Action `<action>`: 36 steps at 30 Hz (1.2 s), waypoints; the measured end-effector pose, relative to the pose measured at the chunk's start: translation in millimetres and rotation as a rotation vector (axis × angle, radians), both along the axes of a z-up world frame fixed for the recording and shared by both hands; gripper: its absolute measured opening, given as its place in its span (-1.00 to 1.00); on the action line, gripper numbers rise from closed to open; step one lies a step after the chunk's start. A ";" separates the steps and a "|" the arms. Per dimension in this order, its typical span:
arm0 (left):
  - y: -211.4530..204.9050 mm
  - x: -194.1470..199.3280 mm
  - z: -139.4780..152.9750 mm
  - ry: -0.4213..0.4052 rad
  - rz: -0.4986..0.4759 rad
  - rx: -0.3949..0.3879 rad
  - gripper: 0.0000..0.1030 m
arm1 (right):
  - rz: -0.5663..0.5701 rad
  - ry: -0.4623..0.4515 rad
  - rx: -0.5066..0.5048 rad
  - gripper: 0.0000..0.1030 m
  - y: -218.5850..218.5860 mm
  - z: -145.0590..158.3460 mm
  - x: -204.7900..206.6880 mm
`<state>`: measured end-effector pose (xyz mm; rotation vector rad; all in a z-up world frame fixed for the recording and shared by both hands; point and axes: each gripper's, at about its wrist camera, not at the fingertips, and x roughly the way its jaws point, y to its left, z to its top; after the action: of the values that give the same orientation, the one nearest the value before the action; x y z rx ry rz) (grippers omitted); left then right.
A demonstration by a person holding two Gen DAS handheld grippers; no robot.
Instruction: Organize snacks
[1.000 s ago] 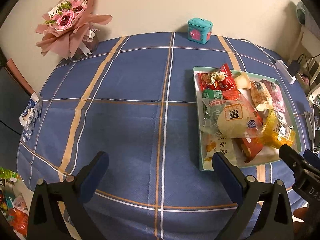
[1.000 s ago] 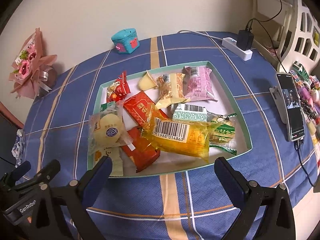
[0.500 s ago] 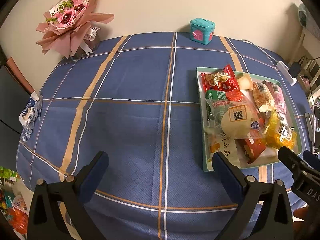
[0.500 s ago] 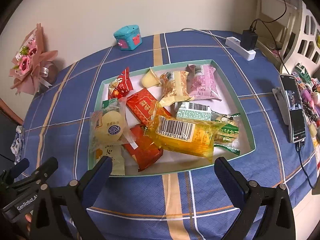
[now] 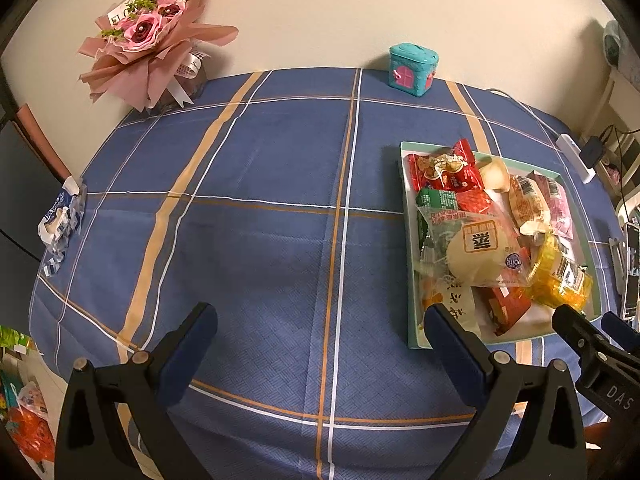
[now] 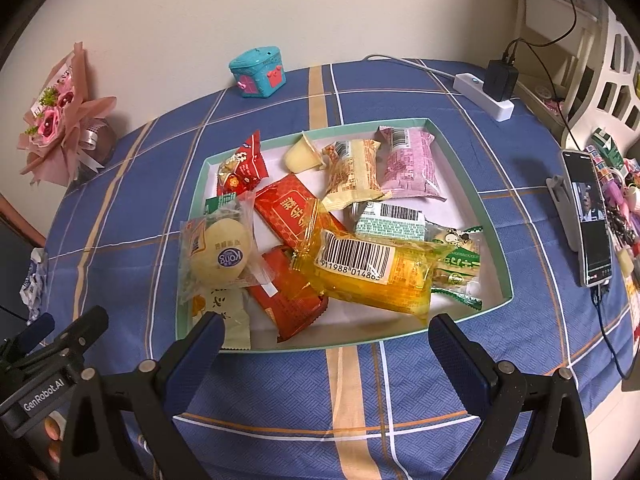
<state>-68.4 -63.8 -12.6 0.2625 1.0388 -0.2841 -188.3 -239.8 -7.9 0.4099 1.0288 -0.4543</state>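
A shallow teal-rimmed tray (image 6: 486, 216) (image 5: 404, 200) on the blue checked tablecloth holds several wrapped snacks. Among them are a yellow packet with a barcode (image 6: 372, 270), a clear-wrapped pale bun (image 6: 220, 254) (image 5: 478, 254), red packets (image 6: 294, 210) and a pink packet (image 6: 408, 164). My right gripper (image 6: 326, 334) stands open just in front of the tray's near edge, nothing between its fingers. My left gripper (image 5: 320, 324) is open over bare cloth to the tray's left, its right finger (image 5: 452, 340) by the tray's near left corner.
A pink bouquet (image 5: 152, 44) and a teal toy box (image 5: 412, 68) stand at the table's back by the wall. A power strip (image 6: 486, 96) and a phone on a stand (image 6: 590, 216) sit at the right. A crumpled wrapper (image 5: 60, 220) lies at the left edge.
Both grippers have drifted slightly, so the tray sits a little lower and further right in each view. Both stay open and the snacks have not moved.
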 end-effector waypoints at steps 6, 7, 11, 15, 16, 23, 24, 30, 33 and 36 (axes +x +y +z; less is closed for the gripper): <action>-1.0 -1.2 2.9 -0.014 -0.002 -0.007 0.99 | 0.005 0.003 -0.002 1.00 0.0 -0.1 0.2; -0.8 -0.9 2.7 -0.012 -0.001 -0.006 0.99 | 0.005 0.003 -0.002 1.00 0.2 -0.1 0.2; 1.0 -0.2 3.2 -0.020 0.017 0.004 0.99 | 0.005 0.003 -0.002 1.00 0.3 -0.1 0.2; 3.7 0.9 1.6 -0.011 0.026 0.001 0.99 | 0.007 0.003 -0.002 1.00 0.1 -0.2 0.4; 3.9 1.4 0.8 -0.008 0.025 0.003 0.99 | 0.007 0.004 -0.002 1.00 0.0 -0.3 0.4; 4.5 3.2 -3.9 0.018 0.030 0.011 0.99 | 0.005 0.005 -0.002 1.00 0.7 -0.7 0.7; 5.0 3.4 -4.3 0.020 0.029 0.010 0.99 | 0.004 0.005 -0.003 1.00 1.1 -0.6 0.8; 4.0 3.6 -5.6 0.028 0.022 0.005 0.99 | 0.005 0.006 -0.003 1.00 1.0 -1.3 0.7; 3.4 2.8 -5.0 0.025 0.023 0.002 0.99 | 0.005 0.006 -0.003 1.00 1.1 -1.3 0.8; 3.8 3.2 -5.2 0.027 0.027 0.000 0.99 | 0.006 0.007 -0.004 1.00 1.2 -1.2 1.0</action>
<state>-65.2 -60.0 -17.8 0.2454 1.0678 -0.2641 -187.4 -238.6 -9.1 0.4022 1.0353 -0.4521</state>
